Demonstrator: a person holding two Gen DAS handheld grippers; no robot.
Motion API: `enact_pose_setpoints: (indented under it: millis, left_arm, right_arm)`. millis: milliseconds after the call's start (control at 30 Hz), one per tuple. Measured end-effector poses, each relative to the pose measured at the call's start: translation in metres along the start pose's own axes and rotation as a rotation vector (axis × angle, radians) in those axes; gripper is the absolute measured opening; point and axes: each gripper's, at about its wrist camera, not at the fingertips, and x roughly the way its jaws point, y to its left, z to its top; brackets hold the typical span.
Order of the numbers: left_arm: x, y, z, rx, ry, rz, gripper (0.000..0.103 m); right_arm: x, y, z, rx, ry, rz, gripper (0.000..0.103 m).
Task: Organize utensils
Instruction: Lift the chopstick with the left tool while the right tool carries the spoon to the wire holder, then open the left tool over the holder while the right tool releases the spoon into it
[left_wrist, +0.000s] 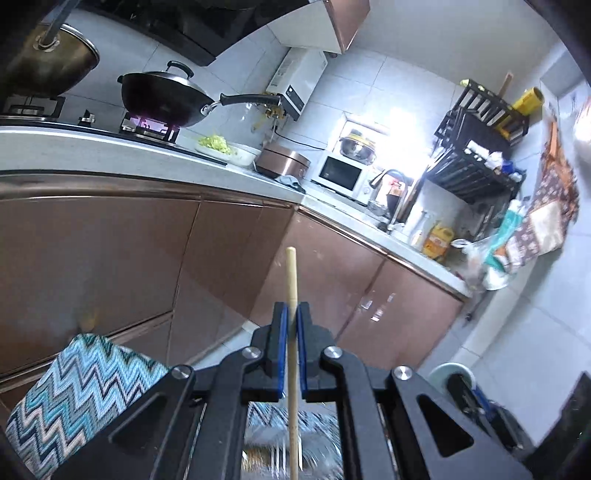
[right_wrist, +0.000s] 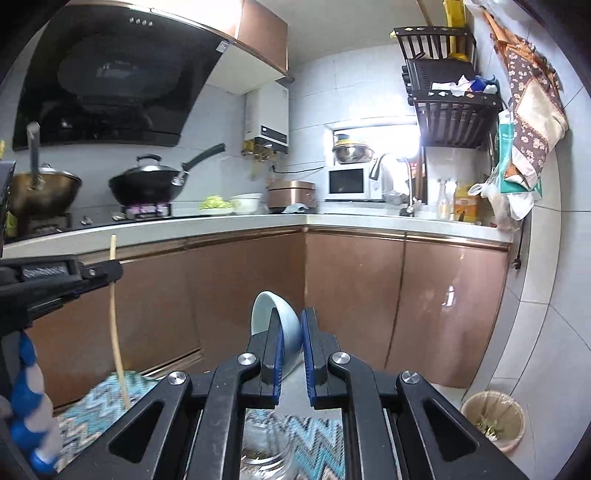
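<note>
Small kitchen w/ brown cabinets (right_wrist: 240, 291), zigzag cloth (left_wrist: 74, 387) below. Left gripper (left_wrist: 291, 325): fingers clamped on a thin wooden stick (left_wrist: 291, 273), upright, tip pointing up in front of the cabinets. Right gripper (right_wrist: 291, 332): fingers closed on the wall of a pale blue bowl (right_wrist: 275, 317), tilted on its side. Glass jar (right_wrist: 266, 454) under it. Wok (right_wrist: 147, 184) on lit stove behind, trash bin (right_wrist: 493, 417) at the right.

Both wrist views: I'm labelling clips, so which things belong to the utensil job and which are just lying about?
In the job:
wooden chopstick, in the left hand-held gripper
pale blue bowl, in the right hand-held gripper

Lying about:
wok
microwave
rice cooker
waste bin
</note>
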Motion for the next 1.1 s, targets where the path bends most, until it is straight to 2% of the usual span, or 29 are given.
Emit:
enact_pose_setpoints:
  millis: [200,400,633,1100]
  left_arm:
    - [0.042,-0.002,-0.039,0.060,-0.040,0.053,0.005]
    - [0.060,0.005,-0.074,0.110,-0.051,0.095,0.005]
    - [0.063,0.012,-0.091,0.121,-0.060,0.125,0.005]
    - [0.068,0.019,-0.108,0.142,-0.055,0.162,0.007]
  right_arm:
    - [0.030,0.009,-0.032,-0.007,-0.004,-0.050,0.010]
    - [0.055,0.017,-0.062,-0.022,0.029,-0.079,0.010]
    - [0.065,0.019,-0.083,-0.030,0.056,-0.084,0.011]
    - [0.068,0.020,-0.096,-0.026,0.074,-0.060,0.013]
